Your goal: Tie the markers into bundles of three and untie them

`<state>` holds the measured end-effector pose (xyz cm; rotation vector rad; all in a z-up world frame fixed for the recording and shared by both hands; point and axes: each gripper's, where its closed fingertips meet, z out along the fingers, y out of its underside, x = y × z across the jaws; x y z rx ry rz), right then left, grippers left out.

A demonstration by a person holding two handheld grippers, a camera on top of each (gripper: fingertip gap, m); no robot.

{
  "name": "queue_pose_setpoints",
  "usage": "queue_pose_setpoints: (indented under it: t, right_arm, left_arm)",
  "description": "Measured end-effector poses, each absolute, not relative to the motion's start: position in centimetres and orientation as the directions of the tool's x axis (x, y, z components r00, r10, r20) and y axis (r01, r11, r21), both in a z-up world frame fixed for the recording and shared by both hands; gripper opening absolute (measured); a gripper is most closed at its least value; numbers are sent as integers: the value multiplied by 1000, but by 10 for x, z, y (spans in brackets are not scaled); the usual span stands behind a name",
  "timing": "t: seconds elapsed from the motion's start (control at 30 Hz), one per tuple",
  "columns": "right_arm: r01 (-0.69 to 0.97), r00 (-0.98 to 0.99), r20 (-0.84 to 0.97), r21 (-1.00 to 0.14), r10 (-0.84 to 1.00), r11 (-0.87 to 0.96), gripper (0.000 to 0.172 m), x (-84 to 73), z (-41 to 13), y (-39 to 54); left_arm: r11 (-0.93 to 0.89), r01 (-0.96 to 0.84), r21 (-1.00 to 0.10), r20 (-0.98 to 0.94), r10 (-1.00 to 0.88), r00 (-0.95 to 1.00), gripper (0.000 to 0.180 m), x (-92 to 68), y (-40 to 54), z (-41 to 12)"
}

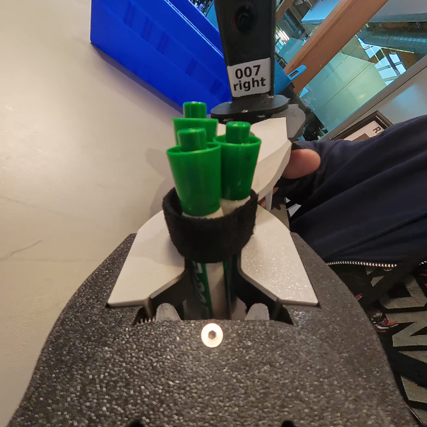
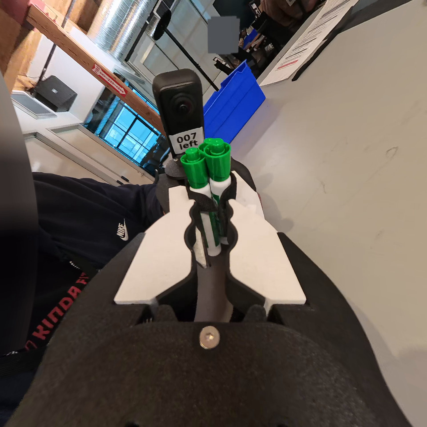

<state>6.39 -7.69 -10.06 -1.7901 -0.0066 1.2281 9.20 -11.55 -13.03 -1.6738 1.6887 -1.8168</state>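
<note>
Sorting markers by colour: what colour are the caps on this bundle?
Green caps, on white barrels; the left wrist view shows them best.

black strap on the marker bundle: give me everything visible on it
The black strap is a fuzzy, felt-like band, seemingly hook-and-loop, looped once around the three green-capped markers just below their caps, over the white barrels. In the left wrist view it reads as a closed ring sitting at the left gripper fingertips. In the right wrist view its ends overlap across the front, at the right gripper fingertips. The bundle is held above the table.
</note>
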Motion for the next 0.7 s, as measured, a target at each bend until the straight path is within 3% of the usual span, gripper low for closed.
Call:
queue_pose_setpoints:
  t: [0.23,0.37,0.7]
  right_arm:
    - [-460,515,-729,-679,451,-572,21,64,-105,-75]
    - [-445,530,-725,-680,440,-583,6,65,-109,-75]
    - [-410,533,-719,-681,446,-607,3,66,-110,-77]
  left_arm:
    - [-374,-550,-746,612,-711,-346,43,93,-114,-133]
    - [-369,-549,-750,606,-717,-345,43,93,-114,-133]
    - [-417,-561,-715,659,-668,-345,42,93,-115,-132]
